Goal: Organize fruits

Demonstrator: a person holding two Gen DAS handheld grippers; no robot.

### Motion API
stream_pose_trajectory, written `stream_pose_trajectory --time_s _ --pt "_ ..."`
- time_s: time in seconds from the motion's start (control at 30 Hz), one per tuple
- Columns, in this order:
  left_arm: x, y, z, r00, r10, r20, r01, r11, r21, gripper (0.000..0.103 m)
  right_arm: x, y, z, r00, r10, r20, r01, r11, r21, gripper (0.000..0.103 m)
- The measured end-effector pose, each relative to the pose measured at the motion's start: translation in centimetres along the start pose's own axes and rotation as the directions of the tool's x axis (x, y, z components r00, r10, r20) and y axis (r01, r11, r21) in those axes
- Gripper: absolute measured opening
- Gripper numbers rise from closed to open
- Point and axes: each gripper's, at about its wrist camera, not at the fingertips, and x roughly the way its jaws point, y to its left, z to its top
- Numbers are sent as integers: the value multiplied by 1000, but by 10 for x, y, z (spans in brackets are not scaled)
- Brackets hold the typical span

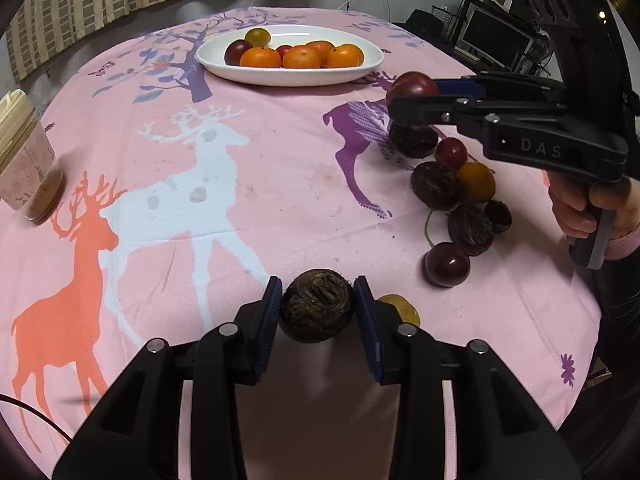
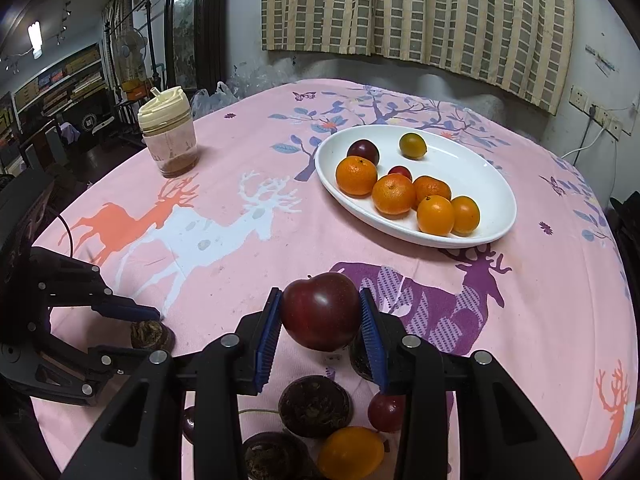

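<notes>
My left gripper [image 1: 317, 306] is shut on a dark brown water chestnut [image 1: 318, 304], low over the pink cloth. It also shows in the right wrist view [image 2: 148, 330]. My right gripper [image 2: 320, 312] is shut on a dark red plum [image 2: 320, 310] and holds it above a pile of loose fruit; it shows in the left wrist view [image 1: 412, 98]. The white oval plate [image 2: 492, 184] [image 1: 368, 60] at the far side holds several oranges [image 2: 394, 194], a plum and small tomatoes.
Loose chestnuts [image 1: 436, 186], cherries [image 1: 447, 264] and a small orange fruit [image 1: 476, 182] lie at the table's right. A yellowish fruit [image 1: 404, 310] sits behind my left finger. A lidded jar [image 2: 170, 136] stands at the left edge.
</notes>
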Motion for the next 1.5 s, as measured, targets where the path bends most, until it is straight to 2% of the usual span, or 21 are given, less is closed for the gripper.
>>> stream_pose_trajectory --time_s 0.1,0.17,0.3,0.4,0.53,0.6,0.63,0.67,0.7,0.73,0.8,0.93,1.1,1.23,1.37,1.5 --pt "-7 4 22 999 -13 34 13 1000 4 36 -1 -8 2 1000 2 23 -3 999 40 39" --pt "-9 9 51 997 -18 80 18 1000 1 36 -6 -23 11 997 -16 81 8 995 100 39" --pt "5 28 127 987 10 159 1 997 -71 36 -4 -63 33 987 -66 144 32 973 229 39" --pt "28 32 182 978 33 205 -16 997 -82 36 12 -98 53 981 -103 163 52 955 292 39" --pt "66 38 233 977 64 202 -44 994 -101 36 44 -132 68 982 -113 152 56 939 339 39" --pt "80 38 246 977 95 191 -77 992 -100 37 57 -139 73 983 -119 141 67 943 325 40" --pt "82 38 249 975 120 189 -101 989 -104 41 62 -141 74 983 -123 137 74 944 322 44" --pt "82 38 250 971 144 190 -124 986 -113 51 64 -140 74 983 -126 137 77 945 318 58" --pt "78 39 250 966 172 195 -148 980 -130 79 62 -139 73 980 -138 142 87 945 315 61" --pt "71 40 247 959 189 213 -160 977 -143 93 56 -134 73 976 -151 156 98 948 303 61" --pt "52 44 237 950 186 252 -148 976 -160 93 47 -126 71 976 -143 162 95 957 273 64" --pt "23 51 206 960 148 238 -102 976 -193 95 21 -101 52 983 -113 145 80 973 216 73" --pt "-1 49 144 967 140 213 -88 967 -239 95 15 -67 18 994 -110 28 104 984 146 74" --pt "-4 40 98 968 136 213 -76 960 -268 96 25 -50 -2 995 -69 -71 78 988 130 74" --pt "-2 35 73 968 144 208 -88 962 -259 96 30 -40 -13 992 -66 -111 77 992 102 74" --pt "-5 34 70 964 147 220 -87 962 -260 96 34 -40 -18 988 -57 -142 73 991 111 72"
